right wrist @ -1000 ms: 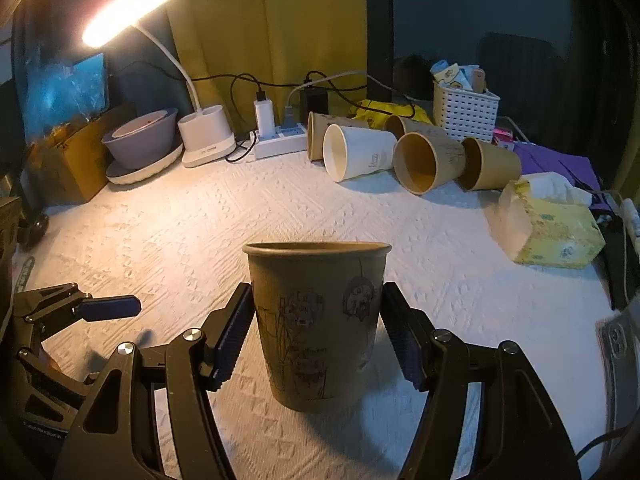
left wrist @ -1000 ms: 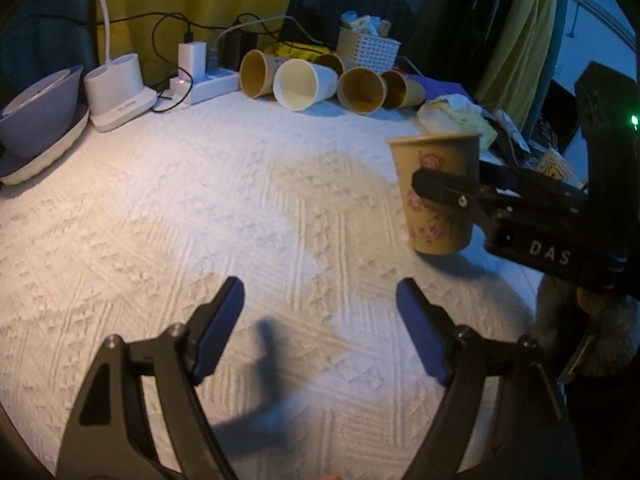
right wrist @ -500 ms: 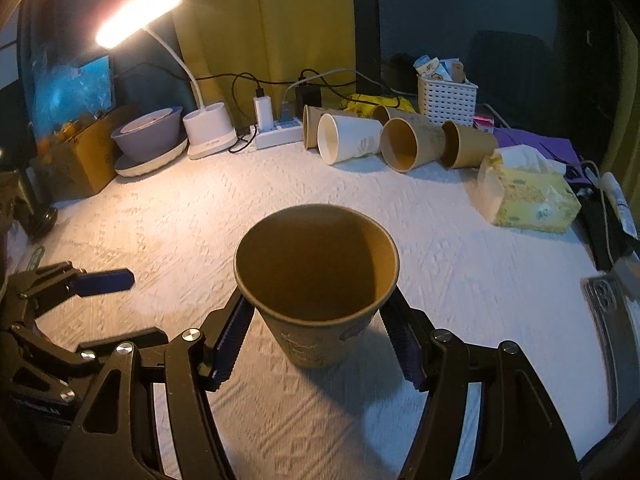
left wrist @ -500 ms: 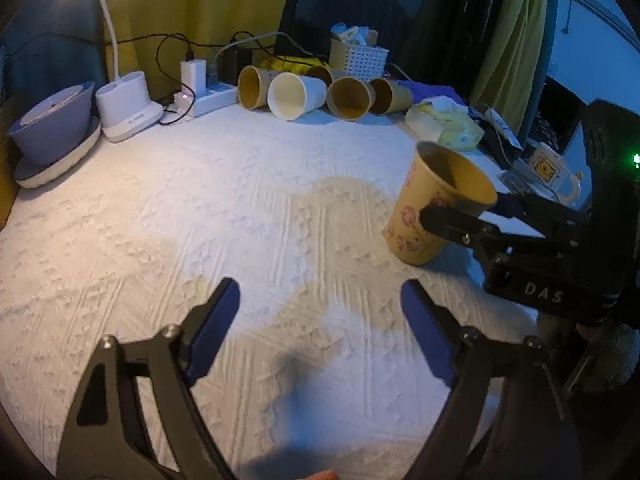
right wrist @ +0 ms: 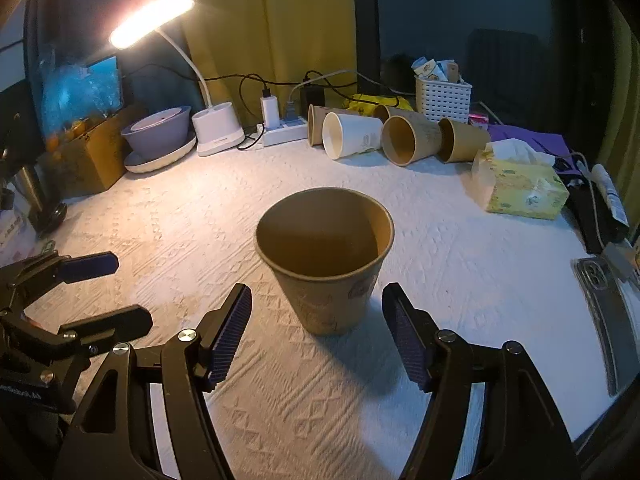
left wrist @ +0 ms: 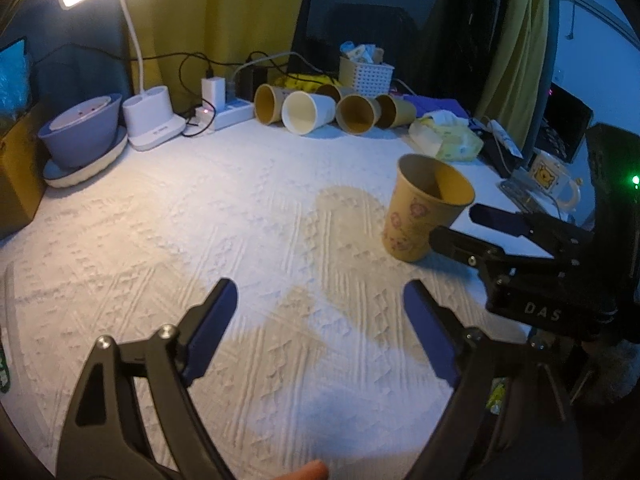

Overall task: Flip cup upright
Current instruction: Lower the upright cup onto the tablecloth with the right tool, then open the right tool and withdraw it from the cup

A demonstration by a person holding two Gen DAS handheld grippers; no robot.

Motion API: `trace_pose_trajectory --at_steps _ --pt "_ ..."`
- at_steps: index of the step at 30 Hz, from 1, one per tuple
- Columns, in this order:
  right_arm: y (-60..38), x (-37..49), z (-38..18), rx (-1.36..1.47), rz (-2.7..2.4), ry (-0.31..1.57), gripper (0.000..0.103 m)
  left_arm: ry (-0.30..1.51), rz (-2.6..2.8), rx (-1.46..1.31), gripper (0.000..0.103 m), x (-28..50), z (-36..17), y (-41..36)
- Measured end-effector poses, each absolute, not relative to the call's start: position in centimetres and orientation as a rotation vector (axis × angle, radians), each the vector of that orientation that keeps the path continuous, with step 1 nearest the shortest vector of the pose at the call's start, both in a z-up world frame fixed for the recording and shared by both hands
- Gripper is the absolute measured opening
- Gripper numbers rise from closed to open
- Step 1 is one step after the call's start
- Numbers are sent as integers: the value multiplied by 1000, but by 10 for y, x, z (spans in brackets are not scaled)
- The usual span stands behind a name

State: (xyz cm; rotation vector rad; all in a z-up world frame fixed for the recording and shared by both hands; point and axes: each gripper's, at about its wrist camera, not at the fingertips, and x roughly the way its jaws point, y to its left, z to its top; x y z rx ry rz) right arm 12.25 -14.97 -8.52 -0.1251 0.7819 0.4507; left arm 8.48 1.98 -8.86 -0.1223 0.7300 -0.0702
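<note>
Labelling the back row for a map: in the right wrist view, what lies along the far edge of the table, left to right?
Grey bowl → white lamp base → power strip → white cup on its side → tissue pack.

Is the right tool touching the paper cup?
Apart. The right wrist view shows the right tool open, with white cloth visible between each blue finger and the upright paper cup.
</note>
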Motion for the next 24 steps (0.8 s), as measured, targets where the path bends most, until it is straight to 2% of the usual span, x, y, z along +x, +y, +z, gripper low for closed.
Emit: trace_pose_trajectory --at_steps 14,24 --pt "-163 87 -70 -134 430 807 71 710 -66 -48 86 60 -73 5" --pt "-173 63 -48 -131 433 775 71 630 -90 12 86 42 -45 -12"
